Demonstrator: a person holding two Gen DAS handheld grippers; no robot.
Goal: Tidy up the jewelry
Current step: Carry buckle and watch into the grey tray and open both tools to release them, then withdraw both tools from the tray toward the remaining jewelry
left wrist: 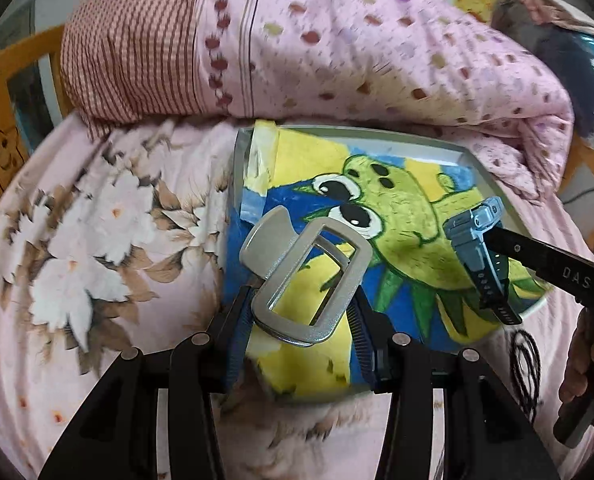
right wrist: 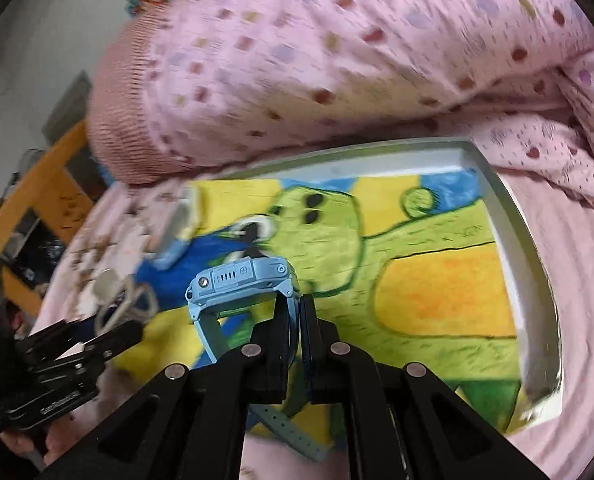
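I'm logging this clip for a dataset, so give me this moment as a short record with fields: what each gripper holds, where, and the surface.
left gripper: shut on silver buckle
right gripper: shut on blue watch, by its strap
tray: white rim, green cartoon drawing inside
position: both items held above the tray
surface: tray lies on floral pink bedsheet
behind tray: pink dotted quilt

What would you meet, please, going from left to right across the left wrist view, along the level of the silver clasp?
Floral bedsheet → silver clasp, held in the left tongs → blue watch, held in the right tongs → the person's hand.
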